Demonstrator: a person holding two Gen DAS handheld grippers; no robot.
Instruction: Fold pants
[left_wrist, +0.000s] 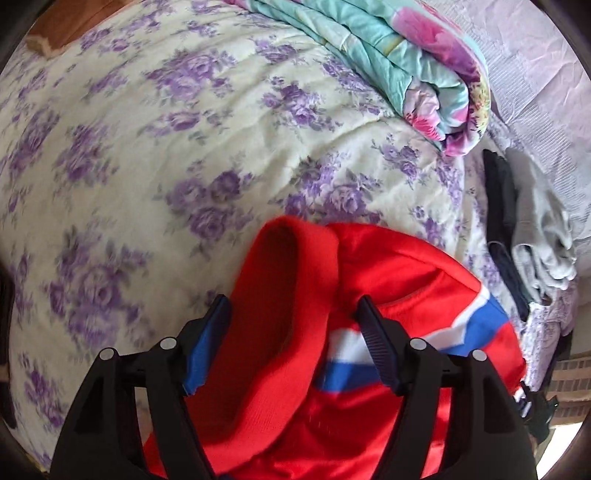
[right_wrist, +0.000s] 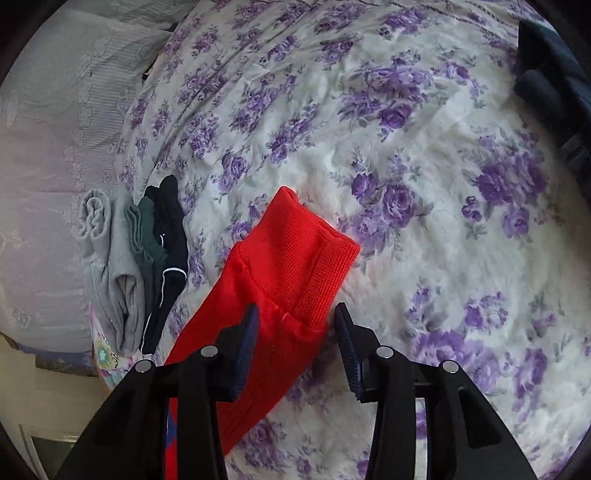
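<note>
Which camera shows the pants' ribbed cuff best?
The right wrist view: the cuff lies whole and sharp just beyond the fingers. The left wrist view shows the red pants, partly blurred, with no such clear cuff.

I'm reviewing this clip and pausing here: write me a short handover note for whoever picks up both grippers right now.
Left gripper: open, fingers either side of the waist end of the red pants, not clamped.
Right gripper: open, fingers astride the ribbed cuff, not pressing on it.
The pants lie on the floral bedsheet, bunched, with no neat fold visible. A stack of folded grey and dark clothes sits near the bed's edge.
Done: neither end is gripped at this moment.
Left: regrip, fold and flatten the pants, probably add them to the stack.
</note>
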